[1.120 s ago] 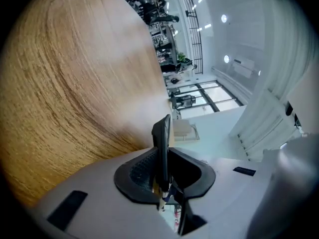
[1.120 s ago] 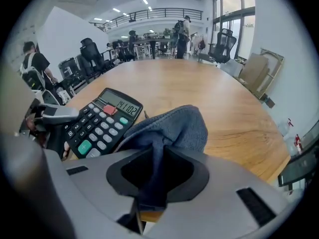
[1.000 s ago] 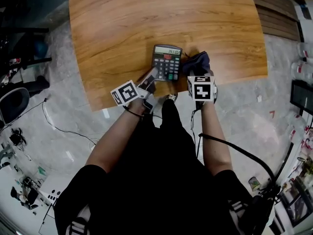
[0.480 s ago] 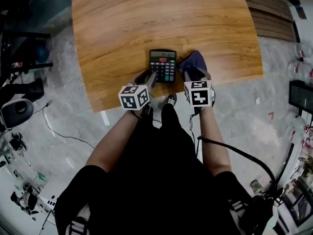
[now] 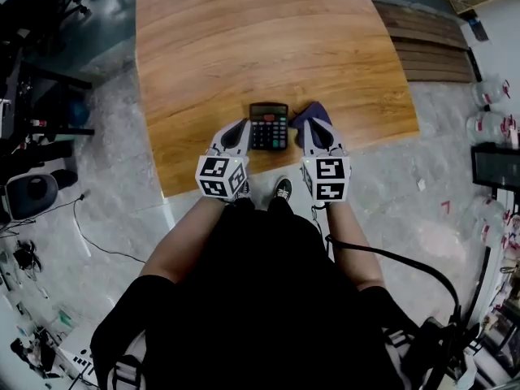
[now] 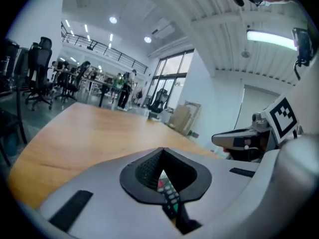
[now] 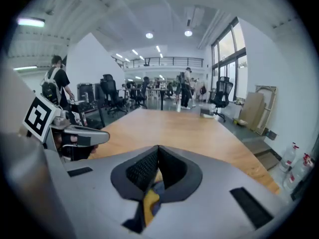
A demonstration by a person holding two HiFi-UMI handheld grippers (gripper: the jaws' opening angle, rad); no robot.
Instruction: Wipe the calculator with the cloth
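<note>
Dark-grey calculator (image 5: 269, 126) lies flat near the front edge of the wooden counter (image 5: 268, 47), with a dark blue cloth (image 5: 302, 116) crumpled just beside it. The left gripper (image 5: 240, 127) and right gripper (image 5: 314, 128) flank them, jaws pressed together, holding nothing.

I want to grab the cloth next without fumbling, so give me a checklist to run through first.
1. The calculator lies flat on the table, keys up: ok.
2. The cloth lies on the table, right of the calculator: ok.
3. The right gripper is empty: ok.
4. Its jaws are open for the grab: not ok, they are shut.
5. The left gripper is empty, jaws shut: ok.
6. The calculator is wiped clean: cannot tell.
</note>
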